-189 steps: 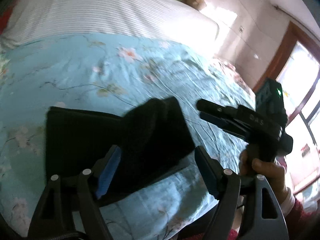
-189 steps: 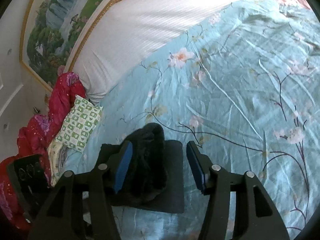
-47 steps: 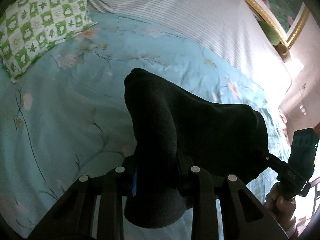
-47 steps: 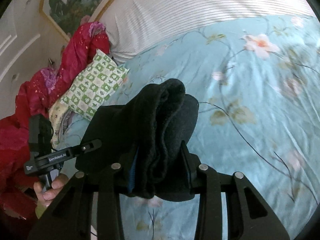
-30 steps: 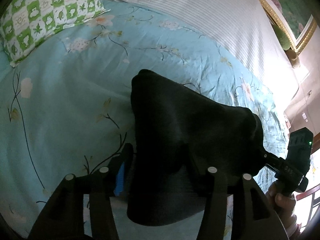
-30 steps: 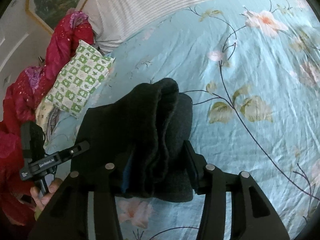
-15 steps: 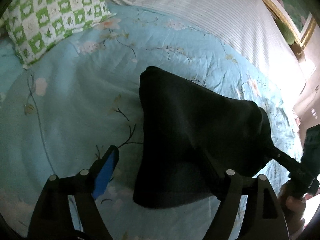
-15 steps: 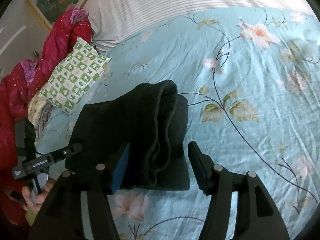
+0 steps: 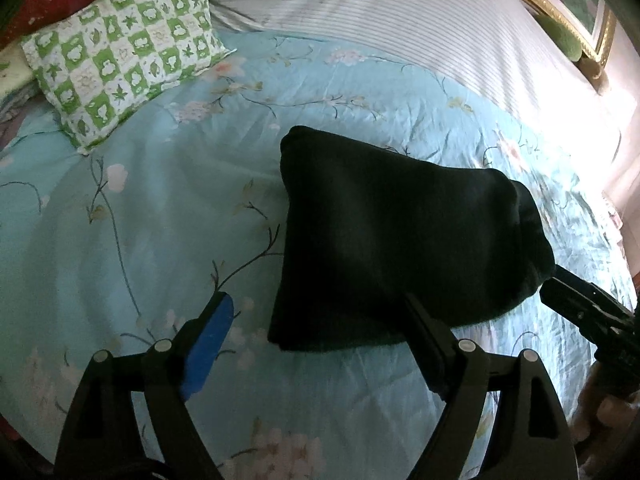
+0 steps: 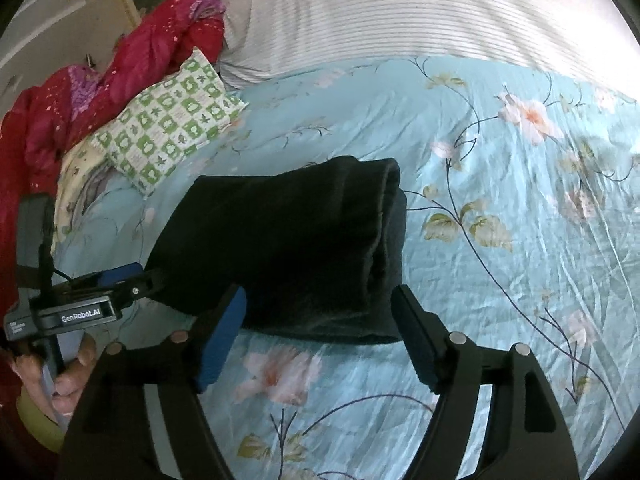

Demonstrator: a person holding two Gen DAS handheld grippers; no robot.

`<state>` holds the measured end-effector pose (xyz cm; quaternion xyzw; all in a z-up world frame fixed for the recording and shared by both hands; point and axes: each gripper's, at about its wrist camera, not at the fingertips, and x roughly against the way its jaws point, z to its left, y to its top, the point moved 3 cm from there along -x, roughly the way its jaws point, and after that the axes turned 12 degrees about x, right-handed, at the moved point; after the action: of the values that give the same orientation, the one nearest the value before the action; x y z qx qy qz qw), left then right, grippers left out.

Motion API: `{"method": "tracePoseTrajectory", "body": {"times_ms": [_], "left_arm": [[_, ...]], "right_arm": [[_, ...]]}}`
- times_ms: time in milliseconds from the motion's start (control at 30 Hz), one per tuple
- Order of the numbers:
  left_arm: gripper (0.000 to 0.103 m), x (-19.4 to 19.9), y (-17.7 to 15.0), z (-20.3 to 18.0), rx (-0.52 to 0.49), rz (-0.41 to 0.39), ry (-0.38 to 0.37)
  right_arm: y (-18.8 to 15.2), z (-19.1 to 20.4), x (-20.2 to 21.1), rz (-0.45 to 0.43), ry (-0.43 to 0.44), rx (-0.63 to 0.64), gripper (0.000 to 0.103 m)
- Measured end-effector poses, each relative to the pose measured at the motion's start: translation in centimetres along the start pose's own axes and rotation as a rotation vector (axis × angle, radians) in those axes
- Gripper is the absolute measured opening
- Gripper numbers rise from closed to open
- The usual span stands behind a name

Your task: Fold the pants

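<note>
Left wrist view, my left gripper [image 9: 316, 332] spreading wide, right gripper [image 10: 320, 320] gaping too, folded black pants [image 9: 400, 240] lying on floral bedspread [image 9: 140, 220].

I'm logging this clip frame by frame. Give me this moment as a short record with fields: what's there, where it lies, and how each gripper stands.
pants: black pants, folded into a thick bundle, lying on the bedspread
surface: light blue flowered bedspread
left gripper: left gripper open, nothing held, near edge of the bundle between its fingers
right gripper: right gripper open, nothing held, at the bundle's near edge
nearby: green checked pillow; red blanket behind it; striped white sheet
</note>
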<state>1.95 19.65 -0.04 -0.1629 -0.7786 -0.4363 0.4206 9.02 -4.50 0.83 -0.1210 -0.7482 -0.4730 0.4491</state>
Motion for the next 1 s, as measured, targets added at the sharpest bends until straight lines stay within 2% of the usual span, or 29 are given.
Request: {"method": "tracePoseTrajectory", "body": {"times_ms": [467,767,1000], "left_arm": [[0.085,2.3,-2.3,-1.1,-0.063,-0.063,0.04],[0.085,3.3,-2.9,-1.2,-0.069,-0.078,-0.001],[0.085,3.5,-3.1,-1.3,-0.078,-0.085,-0.006]], "right_arm": [[-1.5,2.0,1.4,0.0,0.0,0.071,0.081],[-2.0,2.8,2.1,-0.002,-0.019,0.122,0.084],[-2.1,2.9,2.3,-0.005,-0.029,0.128,0.086]]}}
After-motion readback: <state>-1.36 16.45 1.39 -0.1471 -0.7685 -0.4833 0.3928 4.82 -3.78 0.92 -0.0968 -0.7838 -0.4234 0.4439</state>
